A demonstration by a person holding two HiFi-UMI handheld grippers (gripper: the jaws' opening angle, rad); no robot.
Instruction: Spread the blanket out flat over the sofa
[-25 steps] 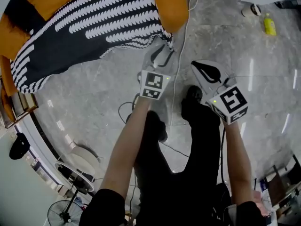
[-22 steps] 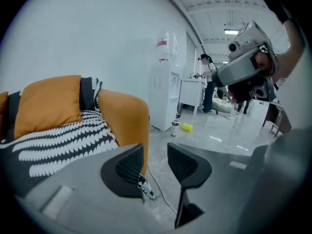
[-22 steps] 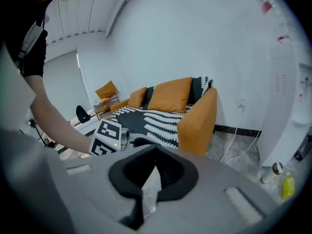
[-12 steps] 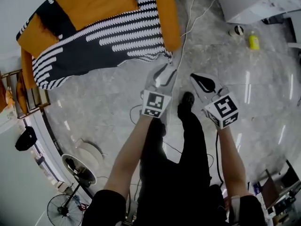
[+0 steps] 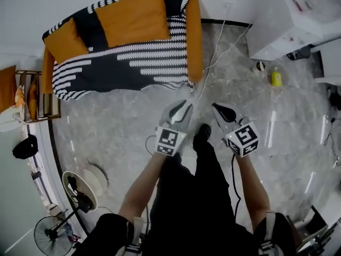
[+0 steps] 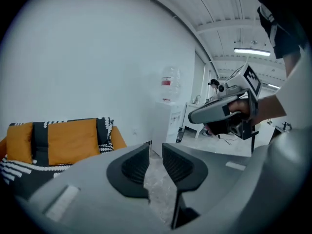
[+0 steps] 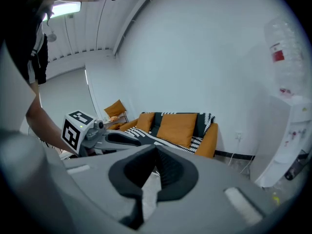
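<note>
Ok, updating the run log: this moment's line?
blanket spread on sofa | left gripper empty, jaws just closing | right gripper shut, empty

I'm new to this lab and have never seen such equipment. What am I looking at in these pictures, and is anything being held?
There is no robot here. A person stands with a hand-held tool in each hand, and the cubes with square markers belong to those tools. The head view comes from a camera on the person's head, looking steeply down at the grey floor. The other two views come from a camera riding on each tool, looking along its claw. The left claw stands slightly apart, having just been closing, with nothing between its jaws. The right claw is shut and empty. Both are clear of the orange sofa, over which a black-and-white blanket lies spread. Nothing is held.
</note>
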